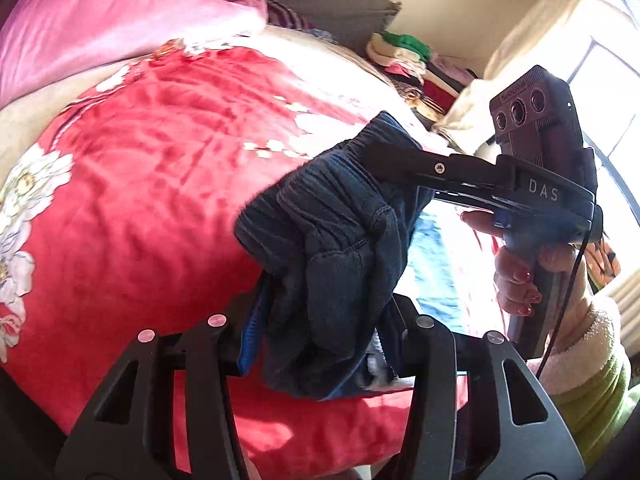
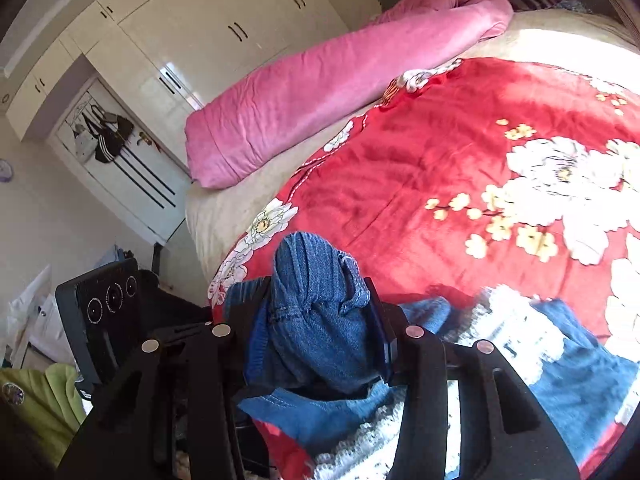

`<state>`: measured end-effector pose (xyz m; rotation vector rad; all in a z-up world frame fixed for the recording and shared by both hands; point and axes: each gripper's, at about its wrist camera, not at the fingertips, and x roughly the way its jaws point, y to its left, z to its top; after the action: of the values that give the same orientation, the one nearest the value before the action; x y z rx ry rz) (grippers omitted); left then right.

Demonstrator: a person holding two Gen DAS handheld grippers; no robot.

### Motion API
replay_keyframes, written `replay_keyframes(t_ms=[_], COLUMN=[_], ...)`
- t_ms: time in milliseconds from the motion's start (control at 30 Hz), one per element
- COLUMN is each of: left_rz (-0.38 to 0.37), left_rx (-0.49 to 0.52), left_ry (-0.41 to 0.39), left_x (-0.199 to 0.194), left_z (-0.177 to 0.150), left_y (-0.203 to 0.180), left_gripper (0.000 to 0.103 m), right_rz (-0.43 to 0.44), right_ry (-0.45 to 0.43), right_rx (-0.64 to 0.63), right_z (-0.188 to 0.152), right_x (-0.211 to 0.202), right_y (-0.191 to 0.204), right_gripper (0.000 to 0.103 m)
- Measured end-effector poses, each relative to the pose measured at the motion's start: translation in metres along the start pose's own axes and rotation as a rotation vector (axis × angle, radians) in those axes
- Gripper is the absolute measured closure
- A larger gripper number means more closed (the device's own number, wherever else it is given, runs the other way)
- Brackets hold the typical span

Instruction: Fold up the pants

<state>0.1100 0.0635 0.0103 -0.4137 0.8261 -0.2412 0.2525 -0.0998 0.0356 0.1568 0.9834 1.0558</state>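
**Denim gathered in both grippers above the red blanket**

Denim, dark blue with a ribbed elastic waistband, is bunched between the fingers of both grippers. In the left wrist view the left gripper [image 1: 320, 320] is closed partway on a thick wad of the pants [image 1: 332, 240], lifted above the red floral blanket [image 1: 160, 160] that covers the bed. The right gripper [image 1: 384, 156] comes in from the right side of that blanket, its fingers clamped on the same waistband, with a hand [image 1: 520, 272] on its grip. In the right wrist view the right gripper's fingers [image 2: 376, 320] pinch a fold of denim, and the rest of the pants trails down onto the blanket, showing a white fleecy lining [image 2: 516, 320]. A pink quilt [image 2: 320, 92] lies rolled along the blanket's far edge.
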Motion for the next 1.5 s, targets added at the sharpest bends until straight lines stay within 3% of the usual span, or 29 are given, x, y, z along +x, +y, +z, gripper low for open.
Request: replay_keyframes(t_ms=[467, 833, 1033, 1267, 1500], left_rz=[-0.003, -0.01, -0.096, -0.16, 0.005], left_rx=[0.169, 0.24, 0.261, 0.232, 0.129], left_ry=[0.07, 0.132, 0.169, 0.131, 0.038], left_x=[0.039, 0.067, 0.07, 0.035, 0.002], left_z=[-0.017, -0.042, -0.056, -0.055, -0.031], left_y=[-0.088, -0.125, -0.138, -0.122, -0.058], left_gripper=[0.064, 0.064, 0.053, 0.039, 0.034], right_rz=[-0.028, -0.069, -0.108, -0.18, -0.189], right_ry=[-0.119, -0.171, -0.182, -0.207, -0.229], right_rx=[0.08, 0.161, 0.198, 0.187, 0.053], right_z=[-0.052, -0.091, -0.108, -0.121, -0.131], right_x=[-0.077, -0.108, -0.118, -0.129, -0.133], right_y=[-0.053, -0.08, -0.085, -0.066, -0.013], right_gripper=[0.062, 0.062, 0.06, 0.056, 0.051])
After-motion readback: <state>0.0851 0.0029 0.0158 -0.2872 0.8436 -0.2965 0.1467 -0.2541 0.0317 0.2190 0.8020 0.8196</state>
